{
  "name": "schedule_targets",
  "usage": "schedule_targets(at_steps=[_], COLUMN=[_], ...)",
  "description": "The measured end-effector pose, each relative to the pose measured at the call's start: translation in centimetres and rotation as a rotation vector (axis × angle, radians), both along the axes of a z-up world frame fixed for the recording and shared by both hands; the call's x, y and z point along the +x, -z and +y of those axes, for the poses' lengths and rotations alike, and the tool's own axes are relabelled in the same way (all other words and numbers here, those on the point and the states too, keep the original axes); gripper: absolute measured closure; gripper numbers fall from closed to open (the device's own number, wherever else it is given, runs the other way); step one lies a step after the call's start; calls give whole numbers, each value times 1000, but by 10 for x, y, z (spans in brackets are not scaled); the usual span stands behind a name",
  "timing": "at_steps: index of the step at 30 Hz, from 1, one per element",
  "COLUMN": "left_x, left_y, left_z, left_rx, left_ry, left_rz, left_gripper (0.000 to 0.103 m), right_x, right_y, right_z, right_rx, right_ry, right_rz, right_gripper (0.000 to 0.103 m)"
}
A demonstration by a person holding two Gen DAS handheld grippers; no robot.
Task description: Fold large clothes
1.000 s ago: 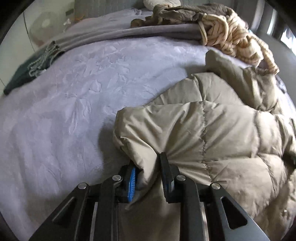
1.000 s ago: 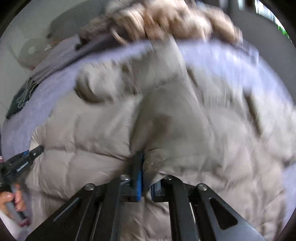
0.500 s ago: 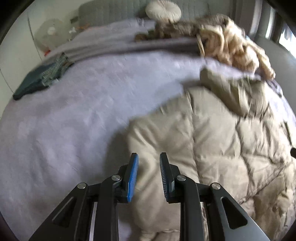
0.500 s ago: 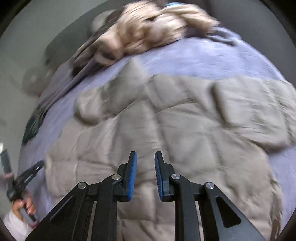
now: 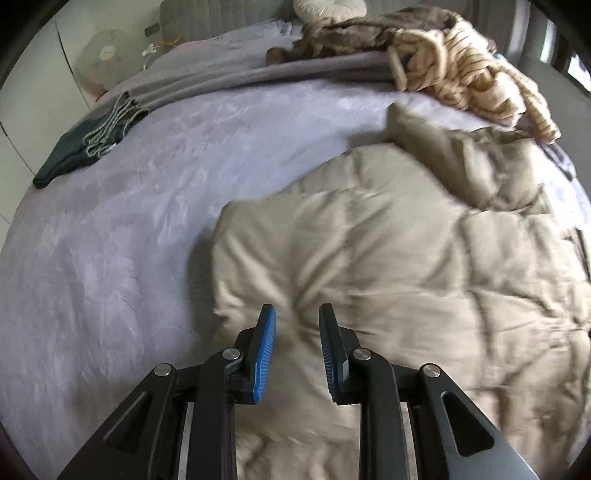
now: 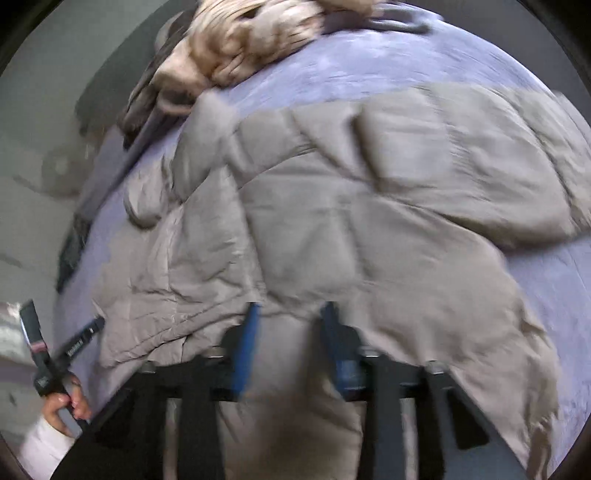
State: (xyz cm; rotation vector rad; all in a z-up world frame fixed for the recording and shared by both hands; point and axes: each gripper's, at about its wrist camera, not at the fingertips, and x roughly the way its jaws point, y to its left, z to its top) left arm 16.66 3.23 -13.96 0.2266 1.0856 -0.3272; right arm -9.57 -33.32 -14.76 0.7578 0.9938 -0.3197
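A beige quilted puffer coat (image 5: pixel 388 251) lies spread on a lilac bed cover (image 5: pixel 110 240); it also fills the right wrist view (image 6: pixel 332 229). My left gripper (image 5: pixel 295 321) is open and empty, hovering over the coat's near left corner. My right gripper (image 6: pixel 290 314) is open and empty over the coat's near edge; this view is blurred. The left gripper (image 6: pixel 83 334) shows at the lower left of the right wrist view, held by a hand.
A chunky cream knitted throw (image 5: pixel 472 74) and a brown blanket (image 5: pixel 351 33) lie at the bed's far side. A dark green garment (image 5: pixel 81 147) lies at the far left. A round cushion (image 5: pixel 328 7) rests by the headboard. A fan (image 5: pixel 105 55) stands behind.
Both grippers have let go of the coat and opened. The coat dropped and now lies flatter on the bed. Both grippers pulled back above it.
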Motion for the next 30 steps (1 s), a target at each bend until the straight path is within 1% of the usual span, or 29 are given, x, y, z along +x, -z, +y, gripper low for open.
schedule_targets(at_steps=[1,3,4,5,6,7,8,10,12,13,14,15,16,18,21,25,30], left_x=[-4,-16,-23,-29,-37,-46,-54,-65,-74,-78,-82,-86,-89,-96,-110,-121,-125], left_y=[-5,-12,-16,-18,-22,-29,-33,-34,-31,-29,-27,-23,-21,-16,-14,-14,-21], left_z=[-6,-22,-32,-40,-49,-57,-65,-88,-107,-115,-125,-137,-144,-160,-180,-198,-208], left_rx=[-2,-2,-5,-11,-19,-37,-47,-44,-53,-56,-51,-34,-27,-33,-21,-24,-41], left_ry=[8,33,48,55,55,51,63,98,114,123,136,151,158,185,208,224,205], left_rz=[0,2,0,0,-7,-40,-52,-34,-1,11,31,51,59,89,96,118,111], left_gripper=[77,77,72,31,1,1,1,1,1,1,1,1,1,1,1,1,1], right_x=[-10,-34,-47,-55,-65,-75,-90,-111,-130,-136,-146,-156,-166,-175,-183,-179,-169], right_y=[-1,-1,-2,-2,-3,-4,-5,-5,-3,-1,3,7,12,20,29,41,44], right_z=[-10,-24,-37,-44,-56,-65,-76,-100,-125,-134,-147,-161,-174,-193,-222,-256,-291], right_rx=[25,57,71,75,79,83,90,103,119,127,143,163,182,207,259,365,446], right_ry=[22,74,107,131,163,187,223,297,368,397,440,485,530,609,686,717,753], right_rz=[-11,-16,-19,-18,-18,-18,-22,-33,-44,-53,-68,-83,-99,-139,-204,-304,-383], right_gripper=[49,48,48,47,44,40,38,37,23,14,9,7,0,0,0,0,0])
